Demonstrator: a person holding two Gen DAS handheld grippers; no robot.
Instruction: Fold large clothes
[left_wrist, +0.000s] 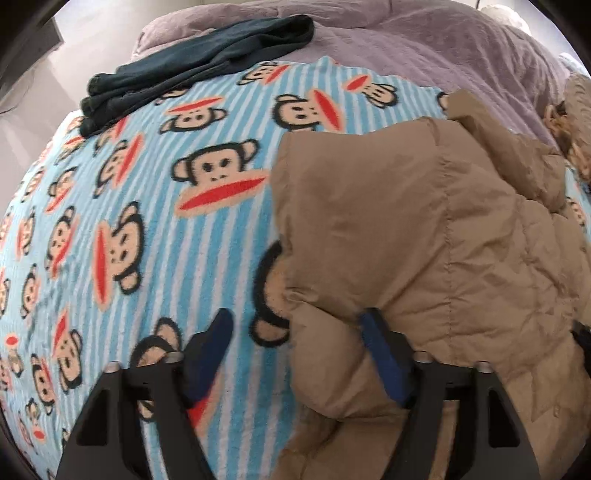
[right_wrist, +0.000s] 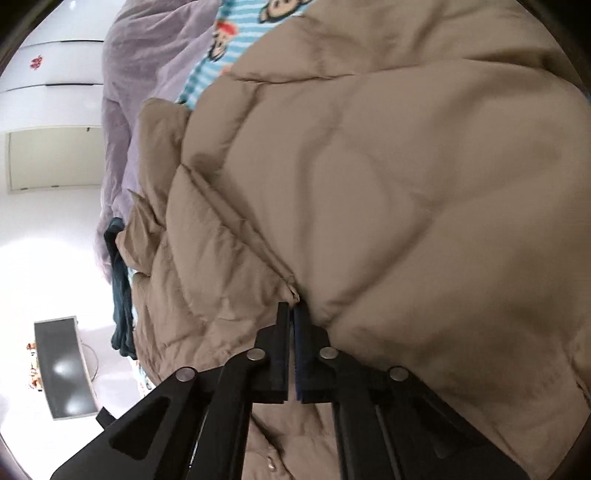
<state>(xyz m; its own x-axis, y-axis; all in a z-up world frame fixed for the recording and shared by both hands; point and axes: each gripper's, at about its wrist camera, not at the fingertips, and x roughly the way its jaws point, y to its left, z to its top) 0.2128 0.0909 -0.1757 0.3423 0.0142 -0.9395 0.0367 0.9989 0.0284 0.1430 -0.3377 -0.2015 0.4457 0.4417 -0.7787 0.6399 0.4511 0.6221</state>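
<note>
Pinching the tan puffer jacket, right fingers close; left fingers spread wide.

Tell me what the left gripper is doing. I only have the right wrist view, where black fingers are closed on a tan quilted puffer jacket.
Observer: The left gripper is open. It straddles the edge of the tan quilted puffer jacket, and its jaws are not closed on it.
Operator: What is under its outer finger?
Observer: That blue-padded finger is over the blue-and-white striped monkey-print fleece blanket, beside the jacket.
Operator: Is anything else on that blanket?
Observer: A dark teal folded garment lies at the blanket's far edge, apart from the jacket.
</note>
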